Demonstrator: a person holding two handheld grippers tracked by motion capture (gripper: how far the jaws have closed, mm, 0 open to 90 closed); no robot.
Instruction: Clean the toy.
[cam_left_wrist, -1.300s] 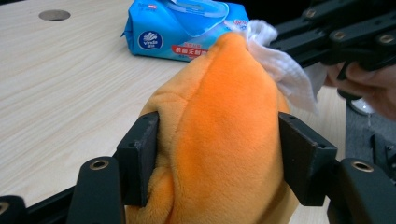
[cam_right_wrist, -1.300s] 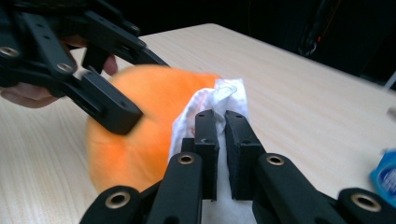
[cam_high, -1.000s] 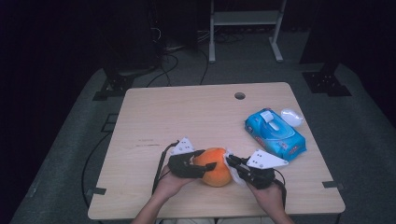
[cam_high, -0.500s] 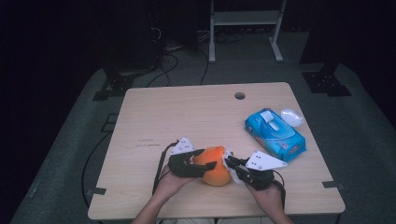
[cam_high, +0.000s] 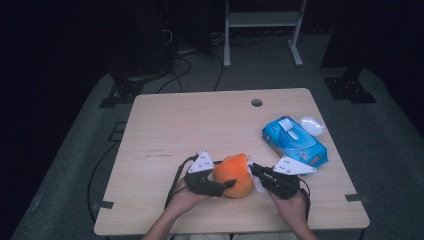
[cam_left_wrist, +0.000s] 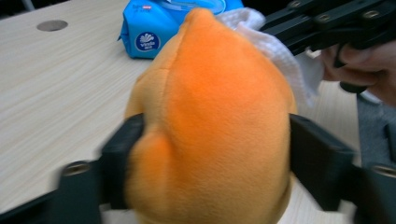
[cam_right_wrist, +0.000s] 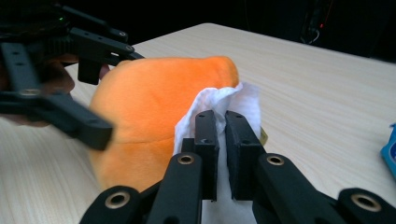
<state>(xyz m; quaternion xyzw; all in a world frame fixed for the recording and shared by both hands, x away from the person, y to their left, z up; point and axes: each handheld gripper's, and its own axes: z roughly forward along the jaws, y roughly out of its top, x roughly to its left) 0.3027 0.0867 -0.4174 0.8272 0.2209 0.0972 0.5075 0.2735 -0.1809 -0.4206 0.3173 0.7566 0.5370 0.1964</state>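
Near front tabletop (cam_high: 165, 130) edge: orange plush toy (cam_high: 234, 175) clamped by left hand-held gripper (cam_high: 226, 184) to steady it; white wipe (cam_right_wrist: 212, 109) pinched tight in right hand-held gripper (cam_right_wrist: 222, 140), pressed against toy for wiping.

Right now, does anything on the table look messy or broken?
Nothing looks broken or spilled. The wet wipes pack lies askew with its lid flipped open. The left gripper holds the orange plush toy while the right gripper presses a white wipe against it.

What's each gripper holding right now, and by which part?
Left gripper clamps the orange plush toy across its sides, its jaws having just been opening a little. Right gripper is shut on a white wipe, pinching its lower part, its top against the toy.
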